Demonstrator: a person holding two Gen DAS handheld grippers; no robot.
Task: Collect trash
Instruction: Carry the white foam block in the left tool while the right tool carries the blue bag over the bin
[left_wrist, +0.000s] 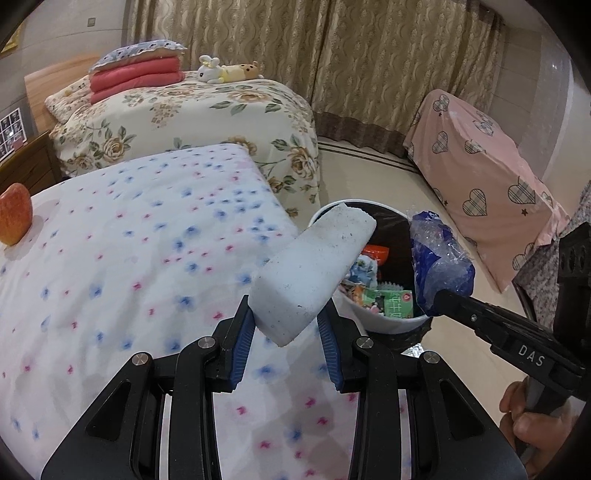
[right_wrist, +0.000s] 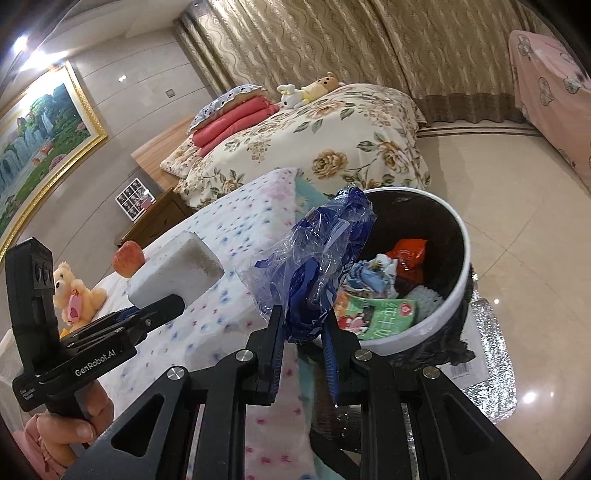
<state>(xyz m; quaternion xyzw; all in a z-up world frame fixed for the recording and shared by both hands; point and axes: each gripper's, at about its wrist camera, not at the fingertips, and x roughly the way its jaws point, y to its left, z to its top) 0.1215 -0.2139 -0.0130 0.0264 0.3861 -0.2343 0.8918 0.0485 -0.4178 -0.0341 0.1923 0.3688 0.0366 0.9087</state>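
My left gripper (left_wrist: 286, 319) is shut on a white foam block (left_wrist: 314, 269) and holds it above the table's edge, its far end over the rim of the white trash bin (left_wrist: 384, 323). The block also shows in the right wrist view (right_wrist: 177, 267). My right gripper (right_wrist: 303, 326) is shut on a crumpled blue and clear plastic wrapper (right_wrist: 317, 258) and holds it over the bin's near rim (right_wrist: 417, 328). The wrapper also shows in the left wrist view (left_wrist: 439, 258). The bin has a black liner and holds several wrappers.
The table (left_wrist: 129, 258) has a white cloth with blue and pink flowers. An apple (left_wrist: 14, 214) and a teddy bear (right_wrist: 75, 291) sit on it. A floral bed (left_wrist: 192, 122) stands behind, a pink-covered piece of furniture (left_wrist: 480, 177) to the right. A silver foil sheet (right_wrist: 487, 373) lies on the floor.
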